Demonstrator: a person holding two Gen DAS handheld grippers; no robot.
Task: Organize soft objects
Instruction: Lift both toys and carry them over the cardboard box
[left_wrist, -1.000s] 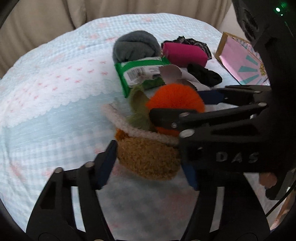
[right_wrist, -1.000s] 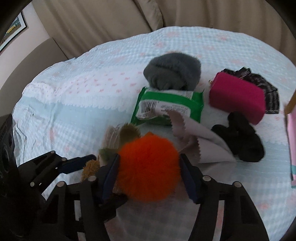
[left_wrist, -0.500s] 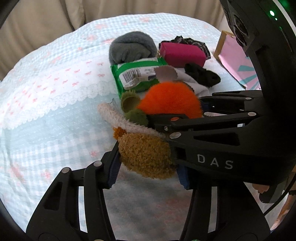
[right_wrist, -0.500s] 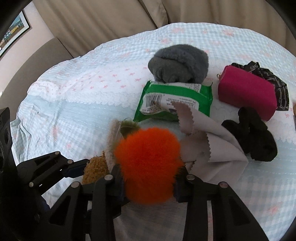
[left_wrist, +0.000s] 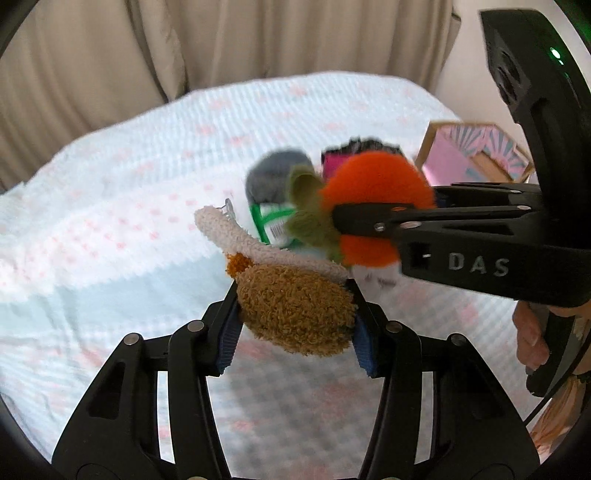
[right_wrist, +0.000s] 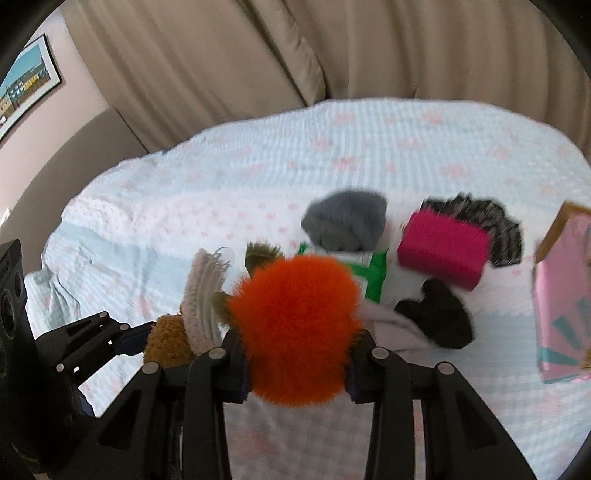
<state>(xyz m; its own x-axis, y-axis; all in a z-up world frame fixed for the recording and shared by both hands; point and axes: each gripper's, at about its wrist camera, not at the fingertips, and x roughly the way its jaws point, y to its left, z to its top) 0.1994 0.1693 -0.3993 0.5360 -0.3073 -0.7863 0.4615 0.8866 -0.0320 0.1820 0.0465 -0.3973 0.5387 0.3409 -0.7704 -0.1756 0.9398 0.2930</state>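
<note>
Both grippers are mid-carry, lifted off the checked bedspread (right_wrist: 258, 177). The left gripper (left_wrist: 295, 325) is clamped on a brown bouclé pouch (left_wrist: 295, 308) with a cream terry strip along its top; the right gripper (right_wrist: 295, 365) is closed on a round orange fur pom-pom (right_wrist: 295, 332) with an olive felt leaf beside it. They look joined or tangled, so the next move probably calls for easing them apart or carrying both toward the pink box (right_wrist: 561, 295). Just beyond the pom-pom lie a grey fleece bundle (right_wrist: 345, 221), a green wipes packet (right_wrist: 376, 273), a magenta pouch (right_wrist: 443, 251) and a black scrunchie (right_wrist: 436, 314) — all soft and compressible.
</note>
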